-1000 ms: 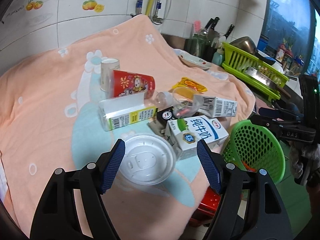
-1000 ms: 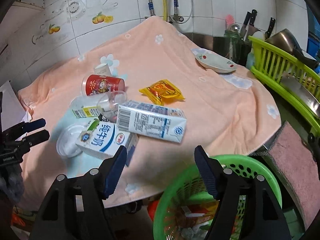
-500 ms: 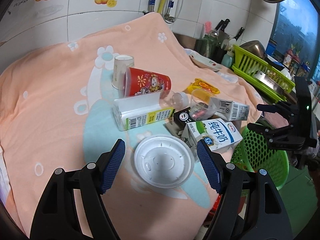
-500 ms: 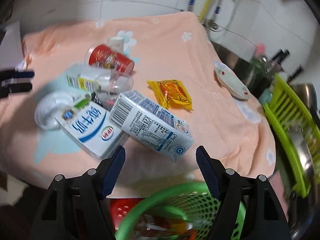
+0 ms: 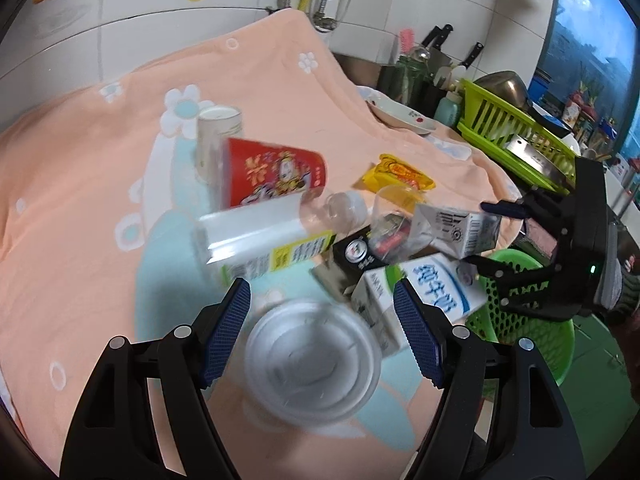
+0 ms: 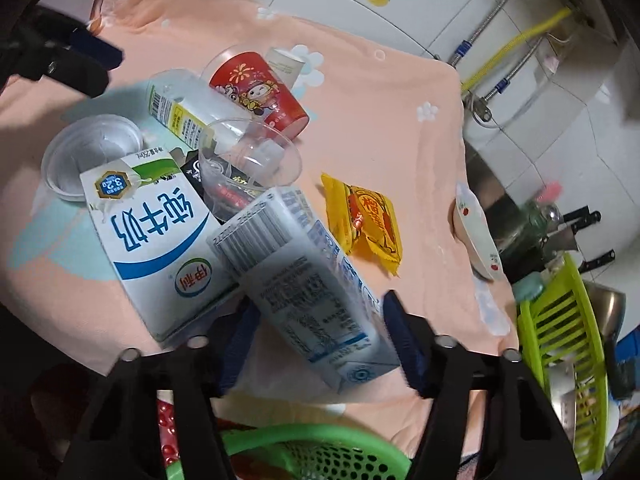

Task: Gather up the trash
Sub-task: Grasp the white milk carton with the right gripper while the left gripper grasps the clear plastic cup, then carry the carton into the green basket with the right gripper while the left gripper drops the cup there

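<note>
Two tongs, left spread over lid, right closing around carton (left view hides this).

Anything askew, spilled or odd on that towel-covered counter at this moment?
The litter lies in a jumble on the peach towel: the red paper cup is tipped on its side, the clear plastic cup is tipped too, and two milk cartons lie flat. No spilled liquid is visible.

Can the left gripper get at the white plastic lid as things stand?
Probably yes. The left gripper stands open with the white plastic lid lying flat between its fingers, nothing on top; only the milk carton crowds one side.
</note>
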{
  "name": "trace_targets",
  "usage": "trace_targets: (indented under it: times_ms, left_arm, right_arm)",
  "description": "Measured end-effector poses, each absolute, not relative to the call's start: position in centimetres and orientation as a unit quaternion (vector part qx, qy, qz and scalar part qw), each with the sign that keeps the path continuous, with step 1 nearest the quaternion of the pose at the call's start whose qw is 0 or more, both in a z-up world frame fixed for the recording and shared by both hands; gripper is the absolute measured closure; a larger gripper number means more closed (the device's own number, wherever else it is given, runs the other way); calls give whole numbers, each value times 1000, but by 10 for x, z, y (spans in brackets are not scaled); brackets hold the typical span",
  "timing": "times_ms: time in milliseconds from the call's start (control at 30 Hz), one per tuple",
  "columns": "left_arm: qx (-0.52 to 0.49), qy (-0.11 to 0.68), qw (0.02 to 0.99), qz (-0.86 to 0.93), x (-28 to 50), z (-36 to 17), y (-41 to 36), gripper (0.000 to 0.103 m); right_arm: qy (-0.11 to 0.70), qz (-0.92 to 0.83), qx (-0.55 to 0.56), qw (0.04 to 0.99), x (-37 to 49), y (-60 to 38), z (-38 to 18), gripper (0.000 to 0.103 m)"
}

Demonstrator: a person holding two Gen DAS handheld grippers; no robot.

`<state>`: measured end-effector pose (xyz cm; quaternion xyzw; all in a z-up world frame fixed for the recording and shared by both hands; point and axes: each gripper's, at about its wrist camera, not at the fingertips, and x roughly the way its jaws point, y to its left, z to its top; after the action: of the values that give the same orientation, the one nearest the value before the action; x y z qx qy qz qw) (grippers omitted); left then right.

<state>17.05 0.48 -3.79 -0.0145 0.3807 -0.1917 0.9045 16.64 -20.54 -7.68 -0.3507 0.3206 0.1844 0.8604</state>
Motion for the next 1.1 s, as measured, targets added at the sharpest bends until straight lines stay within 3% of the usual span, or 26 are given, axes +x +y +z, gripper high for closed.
trace_targets:
  times_ms: [233, 500, 700, 767, 900, 967, 1100]
  left_arm:
    - [-13, 378, 899, -218, 202, -27, -25, 30]
    - [-16, 406, 882, -237, 235, -35, -53, 41]
    - [-11, 428, 873, -234, 251, -49, -65, 55]
    - [-16, 437, 867, -239, 254, -53, -66, 65]
    - [-7, 446, 862, -240, 257, -59, -70, 75]
    - [-1, 447, 862, -240, 257, -61, -71, 87]
    - [-1, 449, 861, -239, 258, -63, -72, 97]
  right_arm:
    - [306, 183, -335, 872, 161, -208, -74, 54]
    - [310, 172, -266, 896, 159, -224, -55, 60]
    - [340, 170, -166, 910, 164, -241, -47, 65]
    - [350, 170, -144, 910, 167, -244, -48, 65]
    - [364, 172, -104, 909, 171, -248, -48, 66]
    - [366, 172, -89, 910, 171, -251, -46, 66]
    - [365, 164, -75, 913, 165, -256, -41, 66]
